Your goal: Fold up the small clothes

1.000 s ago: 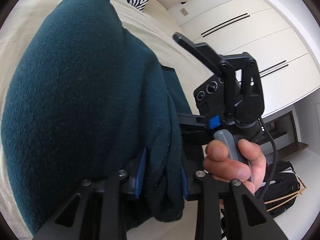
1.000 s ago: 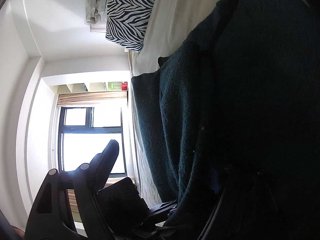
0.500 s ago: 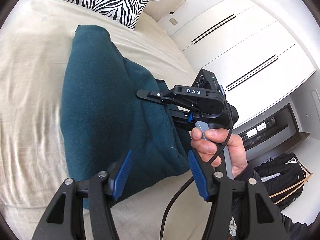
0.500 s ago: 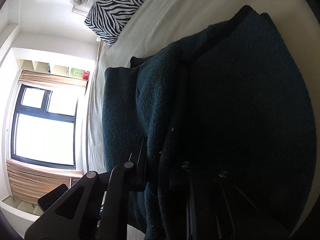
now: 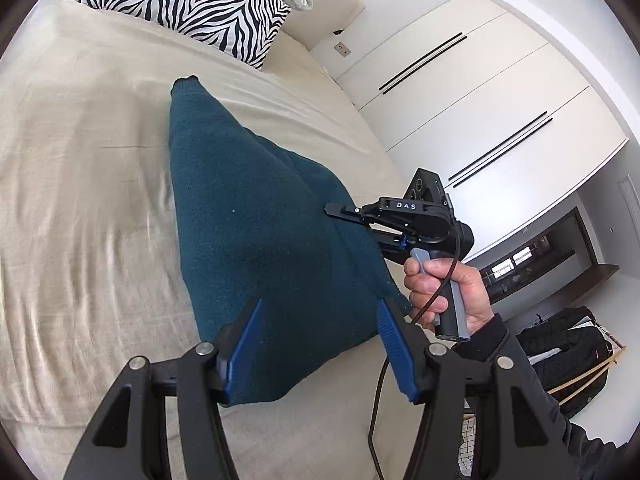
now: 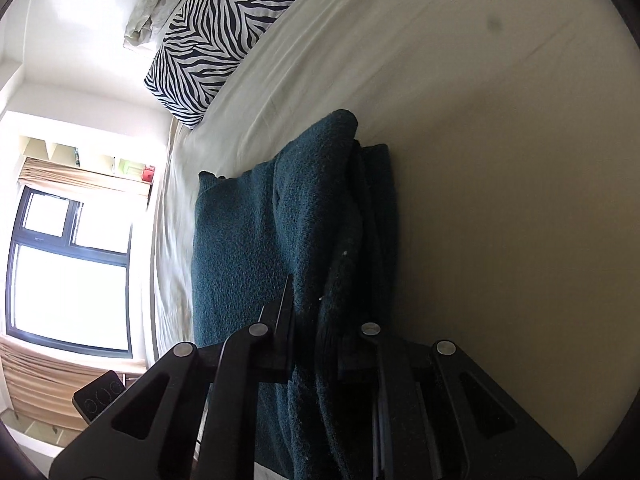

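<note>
Sweater: the teal knit sweater (image 5: 256, 232) lies folded near the bed's (image 5: 80, 184) front edge.
Left gripper (image 5: 318, 346): released, hovering above the sweater.
Right gripper (image 6: 316, 320): clenched on the sweater's right fold; draw it across evenly, keeping edges aligned.

Open bed sheet (image 5: 80, 208) is left bare around the teal garment (image 5: 260, 240); passage is blocked only by the zebra pillow (image 5: 192, 0) at the headboard.
</note>
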